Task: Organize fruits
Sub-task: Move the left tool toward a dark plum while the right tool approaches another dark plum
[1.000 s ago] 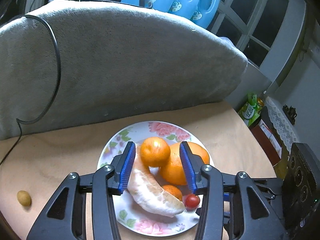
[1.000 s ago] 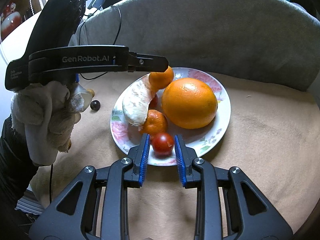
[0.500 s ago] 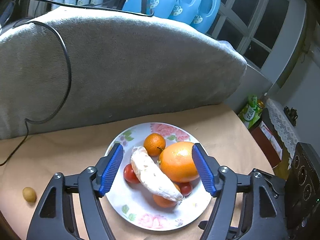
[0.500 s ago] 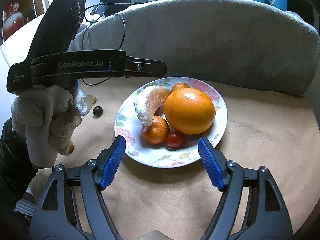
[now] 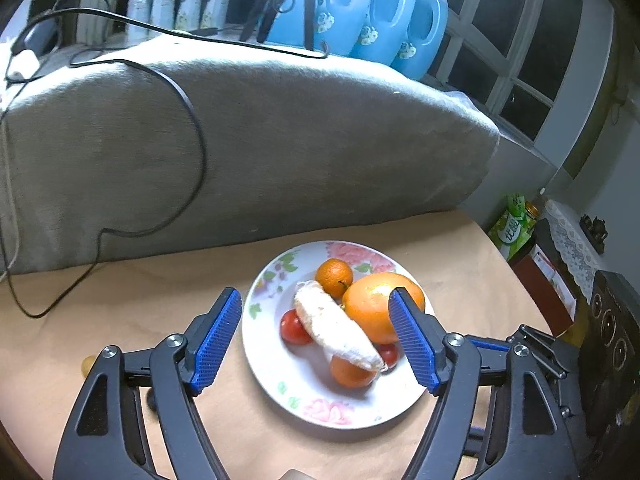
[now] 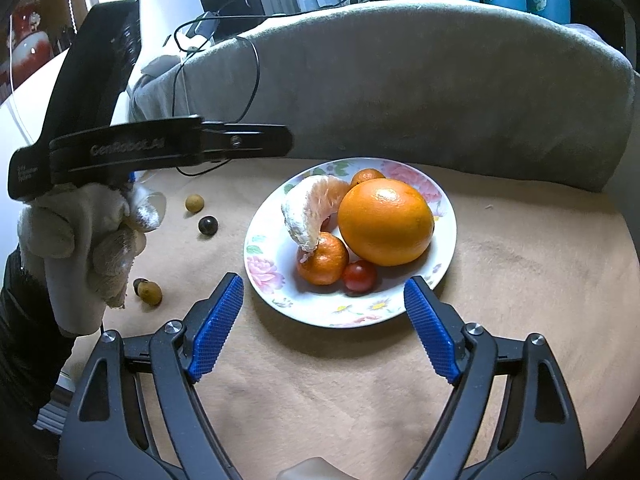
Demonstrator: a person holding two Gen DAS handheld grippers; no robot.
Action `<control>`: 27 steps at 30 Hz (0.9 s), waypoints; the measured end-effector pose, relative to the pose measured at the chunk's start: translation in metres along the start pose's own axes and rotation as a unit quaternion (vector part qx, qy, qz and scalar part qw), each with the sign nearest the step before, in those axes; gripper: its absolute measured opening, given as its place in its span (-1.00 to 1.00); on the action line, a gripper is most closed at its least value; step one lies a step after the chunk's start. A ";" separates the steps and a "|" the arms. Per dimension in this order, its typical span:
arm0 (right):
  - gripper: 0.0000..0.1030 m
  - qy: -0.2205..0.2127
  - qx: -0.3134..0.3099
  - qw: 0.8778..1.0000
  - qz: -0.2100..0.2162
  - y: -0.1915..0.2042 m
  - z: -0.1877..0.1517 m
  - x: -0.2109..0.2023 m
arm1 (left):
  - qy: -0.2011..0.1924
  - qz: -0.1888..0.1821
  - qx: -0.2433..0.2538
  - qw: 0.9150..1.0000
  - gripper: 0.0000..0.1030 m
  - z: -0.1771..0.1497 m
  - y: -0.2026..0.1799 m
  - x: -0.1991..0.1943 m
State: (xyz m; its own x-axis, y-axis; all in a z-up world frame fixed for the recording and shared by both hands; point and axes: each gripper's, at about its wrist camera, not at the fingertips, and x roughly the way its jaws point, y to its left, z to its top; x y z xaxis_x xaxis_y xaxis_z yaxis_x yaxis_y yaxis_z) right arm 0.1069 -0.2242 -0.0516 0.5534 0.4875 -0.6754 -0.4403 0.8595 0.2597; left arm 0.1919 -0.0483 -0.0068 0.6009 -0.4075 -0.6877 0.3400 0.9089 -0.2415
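Cherry tomato (image 6: 325, 223) is mostly hidden behind peeled citrus segment (image 6: 310, 210).

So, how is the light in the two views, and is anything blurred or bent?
Left wrist view: glare whitens the top of the grey cushion, and the window frames curve. Right wrist view: the big orange carries a highlight, the gloved hand looks soft, corners go dark.

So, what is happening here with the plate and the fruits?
A person holds a gripper in each hand over a table. Both the left gripper and the right gripper are open and hold nothing. The flowered plate carries a large orange, two small oranges, a peeled citrus piece and cherry tomatoes. A few small round fruits lie on the table beside the plate, not yet collected.
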 end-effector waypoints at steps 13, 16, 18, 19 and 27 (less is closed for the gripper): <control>0.66 -0.006 0.012 1.000 0.027 0.011 0.014 -0.011 | -0.027 0.035 -0.018 0.999 0.48 -0.019 0.026 -0.045; 0.66 -0.006 0.009 0.999 0.037 0.018 0.019 -0.011 | -0.035 0.046 -0.025 0.998 0.48 -0.026 0.036 -0.058; 0.66 -0.007 0.006 0.999 0.042 0.022 0.022 -0.010 | -0.041 0.055 -0.029 0.997 0.48 -0.032 0.041 -0.066; 0.66 -0.007 0.006 0.999 0.043 0.024 0.022 -0.010 | -0.043 0.059 -0.030 0.997 0.48 -0.035 0.043 -0.069; 0.66 -0.004 0.000 0.998 0.068 0.039 0.031 -0.002 | -0.050 0.094 -0.042 0.993 0.48 -0.067 0.063 -0.094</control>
State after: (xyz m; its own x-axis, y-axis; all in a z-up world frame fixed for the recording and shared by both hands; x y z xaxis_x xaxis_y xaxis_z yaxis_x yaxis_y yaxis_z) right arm 0.1110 -0.1869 -0.0190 0.4942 0.6012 -0.6279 -0.5116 0.7851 0.3491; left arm 0.1085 0.0531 -0.0036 0.7177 -0.2333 -0.6561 0.1569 0.9722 -0.1740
